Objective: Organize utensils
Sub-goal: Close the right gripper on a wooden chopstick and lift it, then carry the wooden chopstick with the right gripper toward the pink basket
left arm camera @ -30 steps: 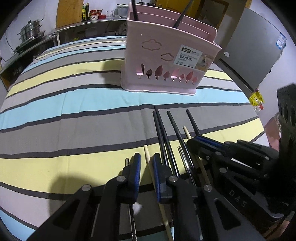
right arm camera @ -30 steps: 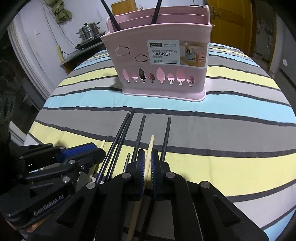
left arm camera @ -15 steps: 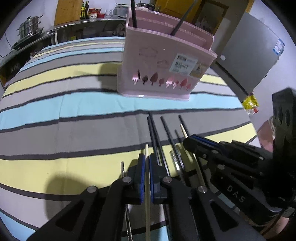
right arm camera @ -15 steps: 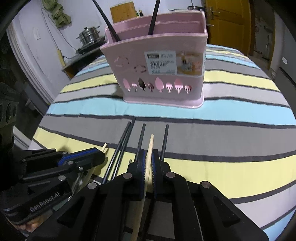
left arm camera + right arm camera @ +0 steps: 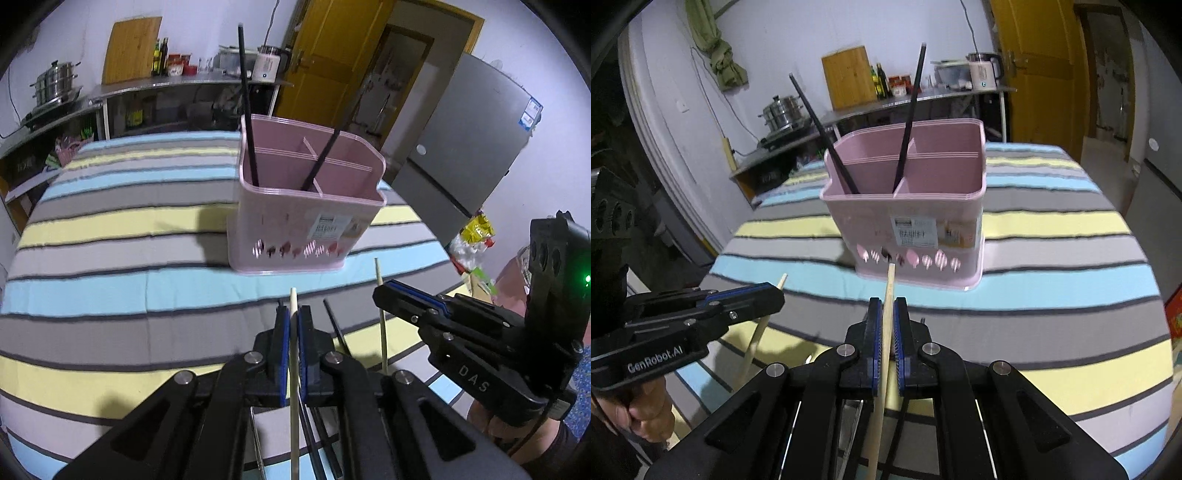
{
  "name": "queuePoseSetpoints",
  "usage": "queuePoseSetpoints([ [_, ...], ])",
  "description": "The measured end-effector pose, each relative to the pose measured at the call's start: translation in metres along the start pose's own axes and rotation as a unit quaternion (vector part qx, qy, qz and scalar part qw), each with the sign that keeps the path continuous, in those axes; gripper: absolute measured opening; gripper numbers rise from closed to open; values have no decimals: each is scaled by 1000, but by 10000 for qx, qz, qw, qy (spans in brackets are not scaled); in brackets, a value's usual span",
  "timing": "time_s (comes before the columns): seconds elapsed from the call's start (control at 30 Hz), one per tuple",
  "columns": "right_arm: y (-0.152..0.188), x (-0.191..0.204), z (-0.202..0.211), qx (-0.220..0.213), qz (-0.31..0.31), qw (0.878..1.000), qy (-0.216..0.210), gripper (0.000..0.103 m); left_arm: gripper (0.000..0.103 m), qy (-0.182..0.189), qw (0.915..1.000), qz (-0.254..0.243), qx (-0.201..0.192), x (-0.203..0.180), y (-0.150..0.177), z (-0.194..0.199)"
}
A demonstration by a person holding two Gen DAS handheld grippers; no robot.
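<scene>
A pink divided utensil basket [image 5: 306, 221] stands on the striped tablecloth; it also shows in the right wrist view [image 5: 912, 218]. Two black chopsticks [image 5: 247, 107] lean in its compartments. My left gripper [image 5: 293, 317] is shut on a wooden chopstick [image 5: 294, 387] and holds it above the table. My right gripper [image 5: 886, 314] is shut on a second wooden chopstick [image 5: 882, 354], also lifted, its tip toward the basket. Each gripper shows in the other's view, the right one [image 5: 399, 295] and the left one [image 5: 764, 295]. Black chopsticks [image 5: 334, 325] lie on the cloth below.
The striped tablecloth [image 5: 110, 266] covers a table with a rounded edge. A grey fridge [image 5: 476, 155] stands to the right of it. A metal counter [image 5: 177, 86] with pots and bottles runs along the back wall. A yellow door [image 5: 1034, 74] is behind.
Both grippers have risen off the table, each lifting its wooden chopstick. The left gripper, open a second ago, closed on its chopstick. The basket is now seen from above.
</scene>
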State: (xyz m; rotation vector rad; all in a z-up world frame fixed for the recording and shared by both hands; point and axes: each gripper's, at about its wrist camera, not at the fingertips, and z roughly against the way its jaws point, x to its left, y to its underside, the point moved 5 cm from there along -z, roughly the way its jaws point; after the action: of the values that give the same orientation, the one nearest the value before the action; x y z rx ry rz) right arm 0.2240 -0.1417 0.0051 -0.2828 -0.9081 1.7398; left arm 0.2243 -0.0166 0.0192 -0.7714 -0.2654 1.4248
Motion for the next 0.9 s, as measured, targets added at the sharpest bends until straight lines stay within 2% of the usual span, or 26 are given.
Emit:
queuePoseSetpoints([
  [0.27, -17, 5, 16, -283, 50, 9996, 3, 6, 5, 76, 9996, -53, -265, 0, -22, 16],
  [0.47, -19, 1, 20, -340, 49, 9994, -21, 6, 5, 181, 9992, -4, -344, 1, -27, 21],
  [0.63, -18, 0, 20, -319, 33, 9995, -21, 6, 5, 229, 9995, 125, -162, 3, -18, 12],
  [0.9, -14, 3, 18, -288, 58, 9996, -54, 6, 5, 163, 9985, 320, 418, 6, 12, -26],
])
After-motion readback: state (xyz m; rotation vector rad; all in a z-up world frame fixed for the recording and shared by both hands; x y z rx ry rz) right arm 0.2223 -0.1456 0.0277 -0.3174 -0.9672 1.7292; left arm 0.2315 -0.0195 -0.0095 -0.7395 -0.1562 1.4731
